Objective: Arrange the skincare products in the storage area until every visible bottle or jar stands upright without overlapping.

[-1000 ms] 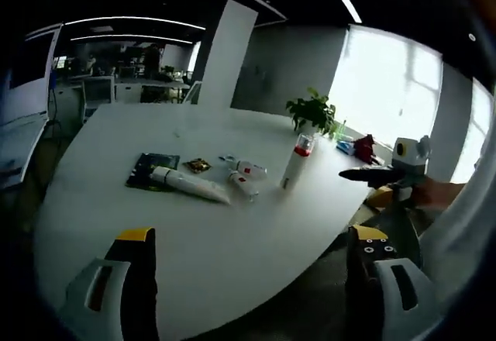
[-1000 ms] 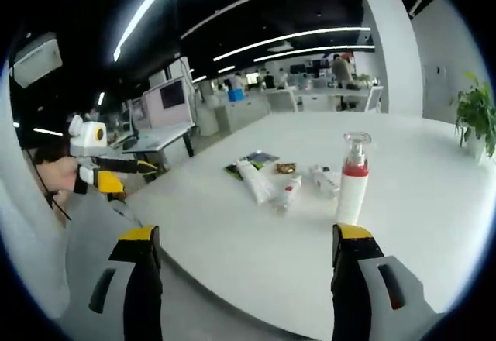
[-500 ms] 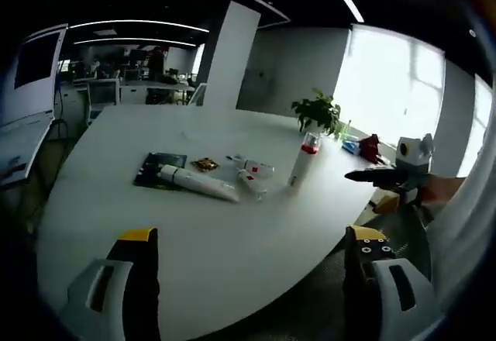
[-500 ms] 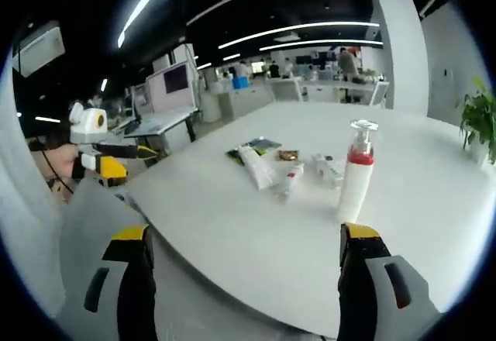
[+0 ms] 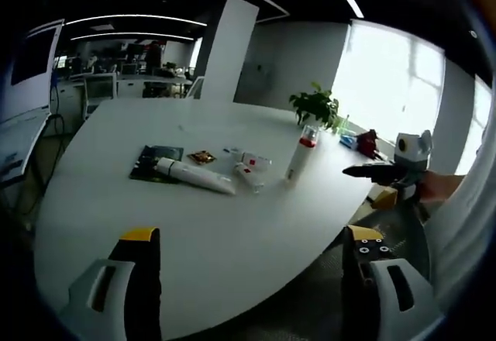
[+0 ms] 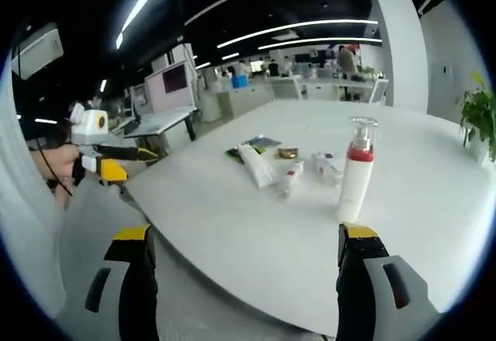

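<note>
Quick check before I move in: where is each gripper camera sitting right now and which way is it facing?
Left gripper view: off the white table's near edge, facing the pump bottle and window; own left gripper open below, right gripper at right.
Right gripper view: off another edge, facing the office; own right gripper open, left gripper and a sleeve at left.
Shared: pump bottle, lying large tube, dark packet, potted plant.

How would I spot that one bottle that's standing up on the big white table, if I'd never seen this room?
Start at the large round white table and find the small cluster of skincare items near its middle. At the end of the cluster nearer the potted plant stands the pump bottle. It is white with a red collar and a clear pump cap, and it alone is upright; the white tubes beside it lie flat.
</note>
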